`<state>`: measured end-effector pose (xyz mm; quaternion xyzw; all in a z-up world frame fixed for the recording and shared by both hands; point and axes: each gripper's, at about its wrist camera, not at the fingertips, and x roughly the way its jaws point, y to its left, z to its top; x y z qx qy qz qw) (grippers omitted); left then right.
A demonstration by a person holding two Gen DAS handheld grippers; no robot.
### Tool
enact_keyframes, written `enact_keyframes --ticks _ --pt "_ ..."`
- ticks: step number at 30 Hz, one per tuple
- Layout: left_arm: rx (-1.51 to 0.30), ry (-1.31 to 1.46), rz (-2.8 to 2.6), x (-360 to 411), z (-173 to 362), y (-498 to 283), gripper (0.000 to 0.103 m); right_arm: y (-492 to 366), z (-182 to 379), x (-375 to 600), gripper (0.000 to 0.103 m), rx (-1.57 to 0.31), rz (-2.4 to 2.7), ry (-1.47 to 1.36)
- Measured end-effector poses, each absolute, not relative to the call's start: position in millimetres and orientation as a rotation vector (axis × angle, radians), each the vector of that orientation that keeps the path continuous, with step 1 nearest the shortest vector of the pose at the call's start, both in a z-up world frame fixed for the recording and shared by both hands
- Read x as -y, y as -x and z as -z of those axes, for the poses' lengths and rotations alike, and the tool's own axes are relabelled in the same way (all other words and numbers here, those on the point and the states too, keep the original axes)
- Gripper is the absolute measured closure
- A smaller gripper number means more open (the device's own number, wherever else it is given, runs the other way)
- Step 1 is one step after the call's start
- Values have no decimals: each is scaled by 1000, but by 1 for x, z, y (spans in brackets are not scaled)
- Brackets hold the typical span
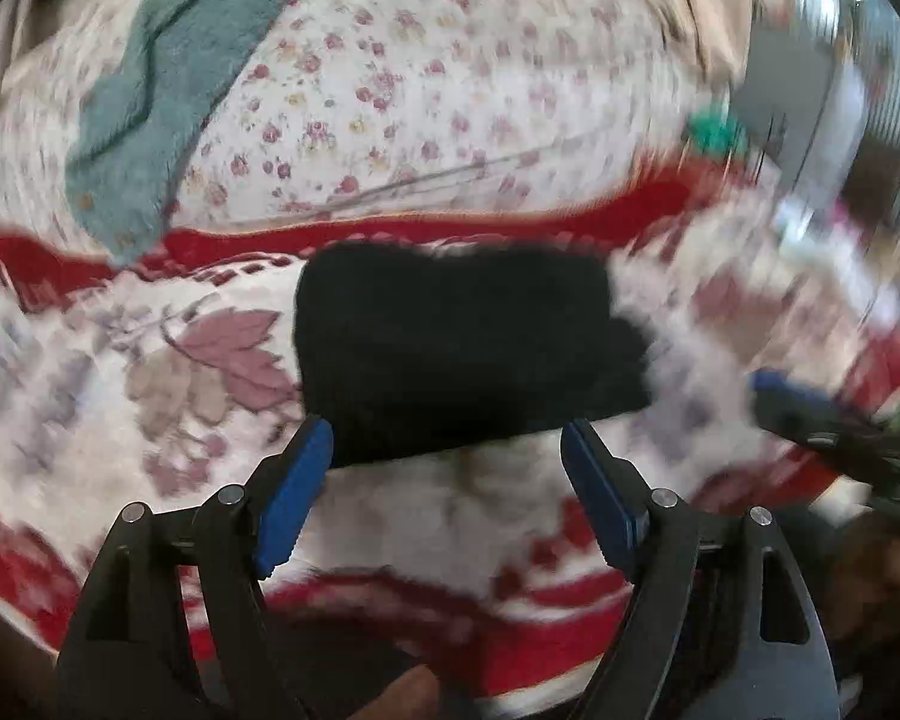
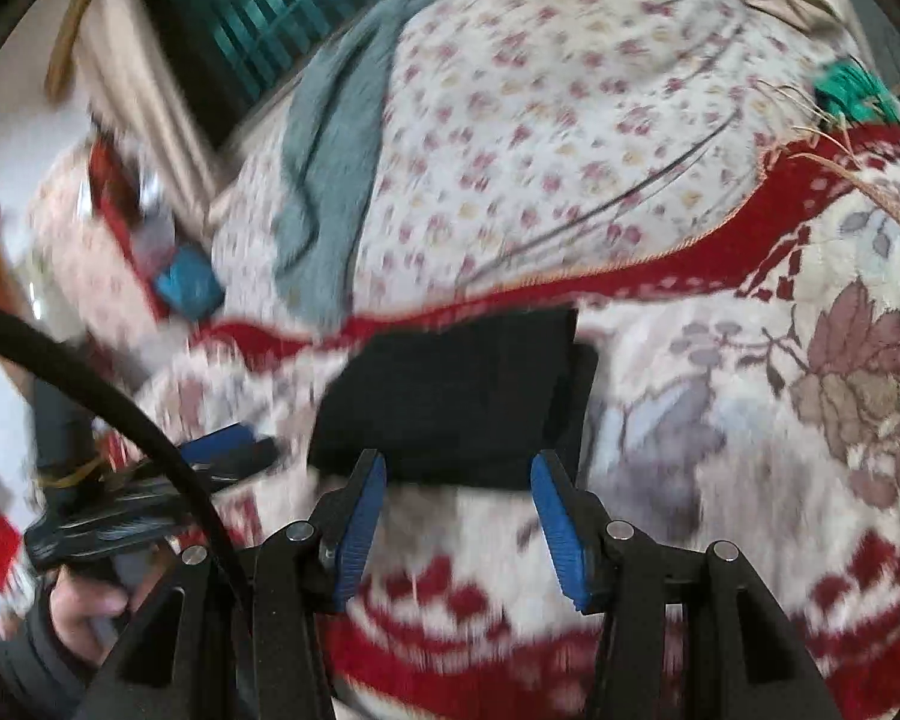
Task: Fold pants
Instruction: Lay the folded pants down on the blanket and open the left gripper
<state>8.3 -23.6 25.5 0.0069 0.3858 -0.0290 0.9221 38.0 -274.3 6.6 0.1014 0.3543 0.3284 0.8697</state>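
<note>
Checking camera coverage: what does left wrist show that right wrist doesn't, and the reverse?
Left wrist only: the left gripper's own open blue pads close up, and the right gripper entering at the right edge, blurred.

Right wrist only: a teal slatted panel, a black cable, the person's hand holding the left gripper's handle, and a small blue object at the blanket's edge.

Both: folded black pants on the red-bordered floral blanket, the flowered sheet and a grey-teal towel behind. The right gripper is open too.

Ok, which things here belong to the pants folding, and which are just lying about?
Job:
- black folded pants
- left gripper, jaws open
- right gripper, jaws open

Lying about:
- teal towel
- flowered sheet
- red patterned blanket
</note>
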Motion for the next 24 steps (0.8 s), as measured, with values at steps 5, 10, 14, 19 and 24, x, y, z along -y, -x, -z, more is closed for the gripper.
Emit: enact_keyframes --ticks 5,10,14,19,24 --pt "-847 59 43 1 -14 -19 24 -23 5 293 54 -766 -724 -294" --pt "-846 133 -4 -13 -14 -17 24 -35 13 309 54 -810 -681 -410" --pt "-846 98 -14 -6 -13 -15 24 -36 12 301 54 -830 -676 -373" --pt "-849 66 -25 -2 -11 -16 24 -38 13 292 54 -852 -672 -332" --pt "-853 74 -21 -4 -10 -17 24 -39 14 294 54 -852 -678 -355"
